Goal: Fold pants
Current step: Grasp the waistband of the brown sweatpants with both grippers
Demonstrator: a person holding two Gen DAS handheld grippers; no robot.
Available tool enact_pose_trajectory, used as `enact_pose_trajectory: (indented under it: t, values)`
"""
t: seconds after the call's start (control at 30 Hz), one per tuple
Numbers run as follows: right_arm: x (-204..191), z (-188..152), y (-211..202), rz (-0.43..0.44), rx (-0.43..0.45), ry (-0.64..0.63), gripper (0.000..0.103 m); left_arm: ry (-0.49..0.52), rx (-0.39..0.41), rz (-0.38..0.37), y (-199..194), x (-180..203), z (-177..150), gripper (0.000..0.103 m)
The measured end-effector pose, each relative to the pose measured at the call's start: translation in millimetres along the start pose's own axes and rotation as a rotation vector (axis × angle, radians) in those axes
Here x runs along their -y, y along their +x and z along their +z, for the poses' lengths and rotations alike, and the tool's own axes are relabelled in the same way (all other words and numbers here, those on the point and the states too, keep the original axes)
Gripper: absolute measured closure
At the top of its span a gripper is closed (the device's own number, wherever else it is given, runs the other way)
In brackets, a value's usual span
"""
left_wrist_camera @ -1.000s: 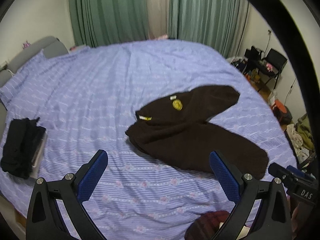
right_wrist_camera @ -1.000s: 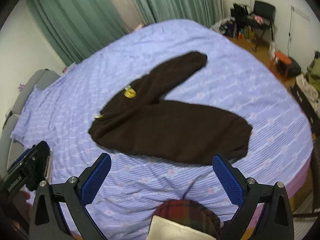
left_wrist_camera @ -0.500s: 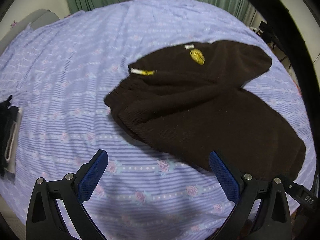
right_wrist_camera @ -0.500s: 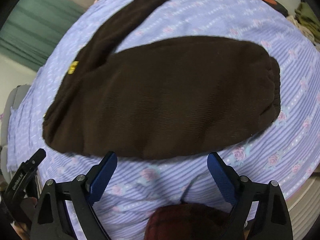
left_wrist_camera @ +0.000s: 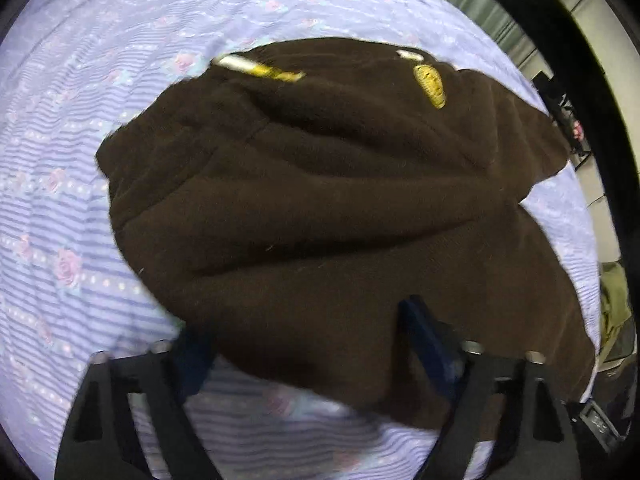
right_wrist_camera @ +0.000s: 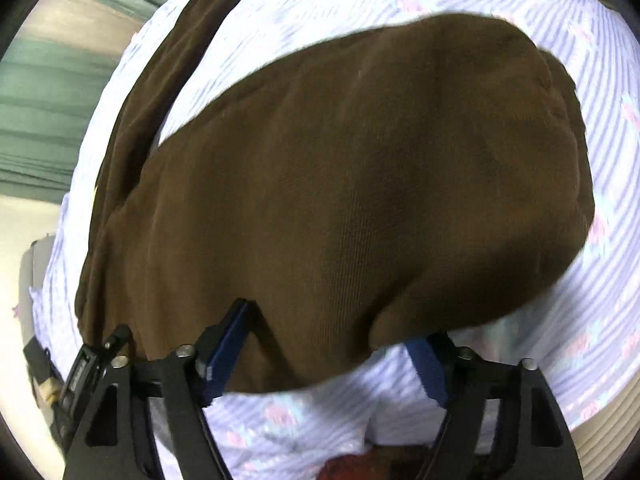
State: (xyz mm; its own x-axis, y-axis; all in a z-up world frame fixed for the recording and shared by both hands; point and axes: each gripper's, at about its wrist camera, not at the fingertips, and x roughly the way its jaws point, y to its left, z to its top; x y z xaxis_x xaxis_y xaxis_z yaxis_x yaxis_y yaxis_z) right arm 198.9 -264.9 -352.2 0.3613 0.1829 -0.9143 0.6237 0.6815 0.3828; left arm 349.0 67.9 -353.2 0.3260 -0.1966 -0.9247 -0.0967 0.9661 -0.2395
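Note:
Dark brown fleece pants (left_wrist_camera: 320,200) lie spread on the bed, legs apart in a V. A yellow badge (left_wrist_camera: 430,84) and a yellow-white tag (left_wrist_camera: 256,68) mark the waist end. My left gripper (left_wrist_camera: 308,344) is open, its jaws straddling the near edge of the pants close to the waist. In the right wrist view the near leg (right_wrist_camera: 340,180) fills the frame, its cuff to the right; the far leg (right_wrist_camera: 160,72) runs up-left. My right gripper (right_wrist_camera: 328,352) is open, its jaws astride the near leg's lower edge.
The bed has a lilac striped sheet with pink roses (left_wrist_camera: 60,220). Green curtains (right_wrist_camera: 48,92) hang behind. The other gripper's body shows at the lower left of the right wrist view (right_wrist_camera: 80,368). The bed edge lies just below both grippers.
Both grippers have dropped low and moved in to the pants' near edge. The cloth now lies between each pair of open jaws. The pants have not moved.

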Motion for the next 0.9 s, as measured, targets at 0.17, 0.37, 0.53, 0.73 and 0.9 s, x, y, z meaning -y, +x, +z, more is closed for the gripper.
enact_pose_trajectory:
  t: [0.17, 0.37, 0.53, 0.73, 0.9]
  values:
    - [-11.6, 15.8, -18.4, -0.014, 0.056, -0.073, 0.071, 0.013, 0.015, -0.015, -25.3, 11.4, 0.1, 0.074]
    - [-36.7, 30.6, -86.4, -0.042, 0.186, -0.187, 0.078, 0.064, 0.018, -0.036, -74.6, 35.9, -20.4, 0.076]
    - [-46.9, 32.8, -131.7, -0.096, 0.209, -0.250, 0.079, 0.062, -0.025, -0.049, -93.3, 44.1, -44.4, 0.076]
    - [-30.8, 41.2, -146.4, -0.158, 0.174, -0.246, 0.079, 0.021, -0.145, -0.036, -77.0, 40.3, -57.1, 0.076]
    - [-48.5, 72.3, -151.2, -0.155, 0.240, -0.258, 0.079, -0.017, -0.115, -0.069, -91.5, 51.7, -24.8, 0.076]
